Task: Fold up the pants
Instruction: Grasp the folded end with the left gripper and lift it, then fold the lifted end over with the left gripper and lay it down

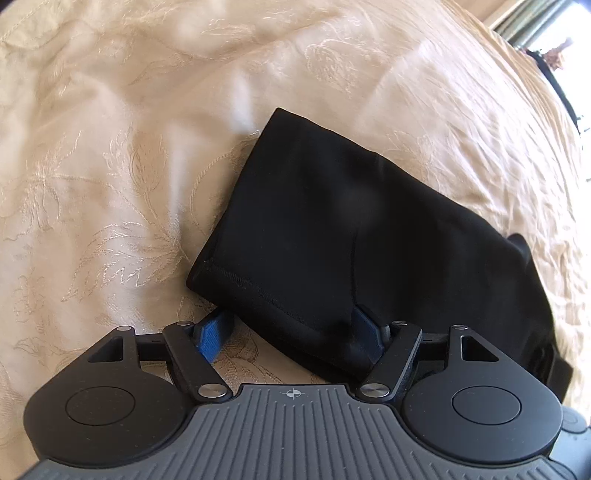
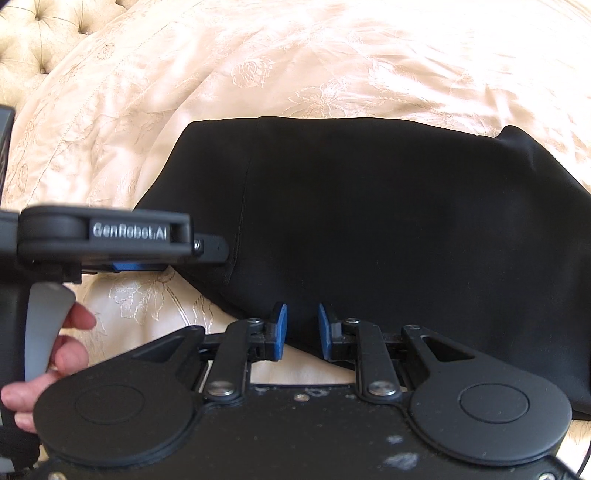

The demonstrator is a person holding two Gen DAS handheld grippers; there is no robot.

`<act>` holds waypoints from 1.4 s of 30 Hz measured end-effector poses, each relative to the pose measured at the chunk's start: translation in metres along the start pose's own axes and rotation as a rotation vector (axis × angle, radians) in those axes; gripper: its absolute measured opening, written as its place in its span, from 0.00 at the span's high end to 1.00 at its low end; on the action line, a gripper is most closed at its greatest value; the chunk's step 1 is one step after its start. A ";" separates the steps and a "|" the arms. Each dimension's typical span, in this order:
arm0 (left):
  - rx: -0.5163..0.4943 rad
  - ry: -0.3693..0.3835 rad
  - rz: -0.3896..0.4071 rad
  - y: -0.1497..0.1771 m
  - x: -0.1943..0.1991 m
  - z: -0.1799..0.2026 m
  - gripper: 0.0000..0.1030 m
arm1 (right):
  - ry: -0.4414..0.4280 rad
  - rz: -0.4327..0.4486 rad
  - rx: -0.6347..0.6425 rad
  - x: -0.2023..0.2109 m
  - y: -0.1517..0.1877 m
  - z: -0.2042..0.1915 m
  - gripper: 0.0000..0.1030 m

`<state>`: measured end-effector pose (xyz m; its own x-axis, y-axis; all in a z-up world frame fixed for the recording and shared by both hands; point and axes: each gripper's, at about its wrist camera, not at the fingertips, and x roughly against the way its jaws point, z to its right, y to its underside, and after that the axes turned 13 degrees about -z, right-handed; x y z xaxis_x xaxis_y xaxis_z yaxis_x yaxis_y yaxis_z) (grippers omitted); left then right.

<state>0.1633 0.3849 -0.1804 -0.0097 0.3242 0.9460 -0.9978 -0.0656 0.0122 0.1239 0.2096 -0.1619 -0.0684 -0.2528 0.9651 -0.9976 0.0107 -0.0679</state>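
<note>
Black pants (image 1: 332, 221) lie folded in a compact block on a cream embroidered bedspread (image 1: 110, 166). My left gripper (image 1: 288, 328) stands open and wide over the block's near hemmed corner. Its left pad (image 1: 212, 339) is clear of the cloth, and the cloth laps over the right pad (image 1: 364, 332). In the right wrist view the pants (image 2: 369, 221) fill the middle. My right gripper (image 2: 303, 326) hovers at their near edge, pads a narrow gap apart, open, with cloth showing behind the gap and nothing pinched. The left gripper (image 2: 214, 251) comes in from the left, its tip at the pants' left edge.
A person's hand (image 2: 70, 339) holds the left gripper's grey trigger. A tufted headboard (image 2: 37, 40) lies at the far left. A window with curtains (image 1: 539, 33) is beyond the bed's right edge. The bedspread (image 2: 332, 66) spreads wrinkled around the pants.
</note>
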 end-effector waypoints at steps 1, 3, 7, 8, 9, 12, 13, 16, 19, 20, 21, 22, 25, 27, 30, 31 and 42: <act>0.012 0.008 -0.003 -0.002 -0.002 -0.002 0.33 | -0.002 -0.003 0.002 -0.001 -0.001 0.000 0.79; 0.017 0.011 -0.008 -0.006 -0.007 -0.004 0.33 | -0.002 -0.007 0.006 -0.003 -0.002 0.000 0.79; 0.026 0.004 0.016 -0.009 -0.010 0.002 0.37 | 0.001 -0.016 0.015 -0.005 -0.005 -0.001 0.79; 0.028 -0.006 0.022 -0.009 -0.010 0.004 0.43 | 0.001 -0.017 0.018 -0.005 -0.006 -0.002 0.79; 0.024 -0.010 0.026 -0.009 -0.009 0.005 0.54 | 0.000 -0.018 0.019 -0.004 -0.007 -0.002 0.79; -0.013 -0.007 0.039 -0.006 -0.001 0.014 0.85 | 0.000 -0.003 0.015 0.002 -0.007 -0.002 0.79; -0.037 -0.028 0.052 -0.006 0.003 0.020 0.87 | 0.002 0.012 0.005 0.006 -0.004 -0.001 0.79; -0.130 -0.104 0.110 0.000 0.018 0.044 0.89 | -0.012 0.050 -0.039 0.024 0.006 0.009 0.78; -0.196 -0.146 0.182 0.009 0.034 0.064 0.90 | -0.017 0.086 -0.096 0.042 0.021 0.025 0.78; -0.222 -0.156 0.213 0.014 0.043 0.070 0.90 | -0.013 0.097 -0.122 0.049 0.028 0.033 0.78; -0.244 -0.164 0.240 0.018 0.050 0.078 0.90 | -0.008 0.104 -0.138 0.053 0.033 0.040 0.78; -0.261 -0.170 0.266 0.020 0.056 0.088 0.90 | -0.002 0.112 -0.162 0.058 0.040 0.049 0.78; -0.308 -0.180 0.337 0.033 0.072 0.114 0.90 | -0.002 0.128 -0.227 0.069 0.059 0.077 0.77; -0.338 -0.189 0.386 0.042 0.086 0.132 0.90 | 0.001 0.147 -0.256 0.075 0.070 0.096 0.77; -0.390 -0.203 0.456 0.060 0.104 0.159 0.91 | -0.004 0.171 -0.293 0.083 0.082 0.125 0.77; -0.417 -0.211 0.480 0.068 0.109 0.176 0.91 | -0.014 0.173 -0.301 0.084 0.085 0.136 0.77; -0.704 -0.161 0.560 0.158 0.092 0.345 0.91 | -0.065 0.202 -0.322 0.110 0.120 0.251 0.77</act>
<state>0.0277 0.0792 0.0201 -0.5477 0.2796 0.7885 -0.6605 0.4339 -0.6127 -0.0011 -0.0595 -0.1272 -0.2736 -0.2756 0.9215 -0.9158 0.3676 -0.1619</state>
